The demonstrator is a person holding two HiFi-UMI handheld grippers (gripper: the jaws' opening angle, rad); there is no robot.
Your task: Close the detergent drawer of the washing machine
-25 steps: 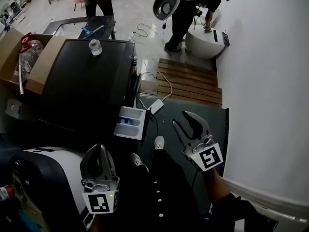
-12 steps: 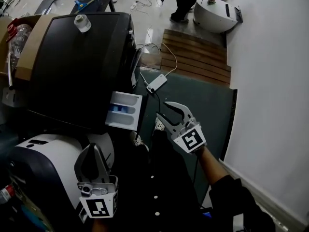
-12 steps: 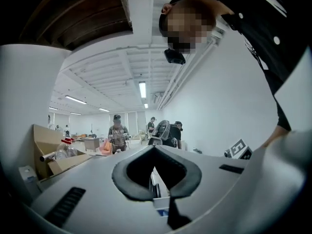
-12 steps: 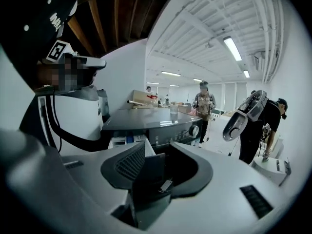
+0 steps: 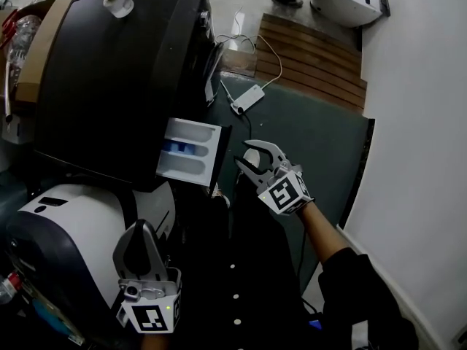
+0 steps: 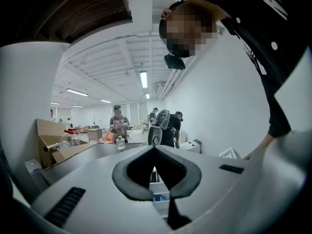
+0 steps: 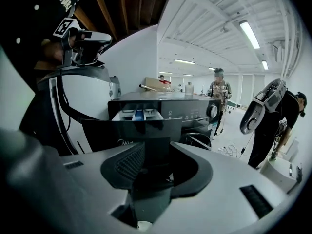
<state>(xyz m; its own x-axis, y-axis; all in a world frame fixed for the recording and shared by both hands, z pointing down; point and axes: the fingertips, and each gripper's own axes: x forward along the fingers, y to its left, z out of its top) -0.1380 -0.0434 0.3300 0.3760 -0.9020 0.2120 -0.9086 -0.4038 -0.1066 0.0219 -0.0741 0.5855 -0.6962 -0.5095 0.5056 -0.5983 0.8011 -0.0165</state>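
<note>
While the right gripper [image 5: 244,152] comes down from a higher position over the last second, its jaws stand apart and empty, now near the front panel of the detergent drawer [image 5: 188,159] without touching it. That drawer still projects, fully open, from the black washing machine [image 5: 109,79], with its blue compartment exposed. Well apart from the drawer, the left gripper [image 5: 140,230] hangs with jaws together on nothing. The approach appears nearly complete; the closing push remains.
</note>
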